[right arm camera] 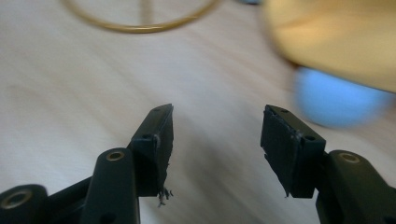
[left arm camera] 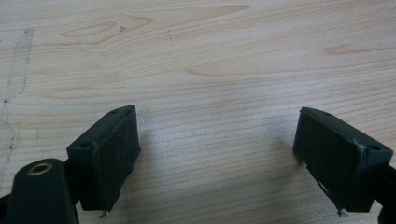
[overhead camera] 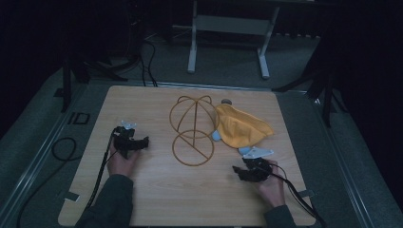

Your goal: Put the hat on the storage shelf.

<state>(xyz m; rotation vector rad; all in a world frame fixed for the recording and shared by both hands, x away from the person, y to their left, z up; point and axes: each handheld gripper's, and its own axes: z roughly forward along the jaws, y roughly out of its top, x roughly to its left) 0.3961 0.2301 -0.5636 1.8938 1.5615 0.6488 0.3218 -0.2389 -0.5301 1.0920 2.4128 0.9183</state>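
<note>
Reaching for the yellow cloth (overhead camera: 241,127) should go slowly: the right gripper (overhead camera: 248,172) is near its front edge, jaws spread and empty, and should pinch only one edge, not the blue object (right arm camera: 337,102) under it. The cloth lies on the wooden table (overhead camera: 157,190), touching the gold wire frame (overhead camera: 192,130). The left gripper (overhead camera: 130,141) rests low on the table, well apart, jaws wide and empty.

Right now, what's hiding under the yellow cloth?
A light blue thing pokes out from under the yellow cloth at its left edge, and another blue bit shows at its lower edge. The cloth covers the rest, so what it is can't be told.
</note>
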